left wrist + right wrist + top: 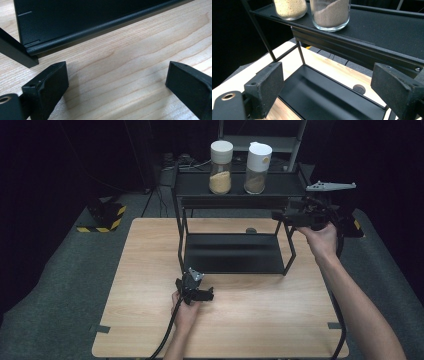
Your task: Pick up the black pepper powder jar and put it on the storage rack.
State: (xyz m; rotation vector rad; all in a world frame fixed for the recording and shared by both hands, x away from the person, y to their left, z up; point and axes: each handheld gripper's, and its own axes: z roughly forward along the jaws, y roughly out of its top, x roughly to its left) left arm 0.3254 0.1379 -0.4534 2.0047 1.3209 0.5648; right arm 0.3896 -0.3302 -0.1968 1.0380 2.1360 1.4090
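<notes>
A black two-tier metal rack [235, 195] stands at the back middle of the wooden table [150, 320]. On its top shelf [374, 27] stand two glass jars with white lids: the left jar [220, 161] holds yellow grains, the right jar [257, 162] tan powder. They also appear as left jar [290, 8] and right jar [330, 15]. My left gripper [206, 296] rests low over the table in front of the rack's lower shelf [75, 22], open and empty. My right gripper [276, 215] is held up at the rack's right end, open and empty, its jaws pointing left below the top shelf.
A small dark round disc [358, 88] lies on the table behind the rack's lower shelf. Grey carpet surrounds the table. A yellow-and-black striped block [105, 216] sits on the floor at the far left. Cables [185, 162] and a grey frame lie behind the rack.
</notes>
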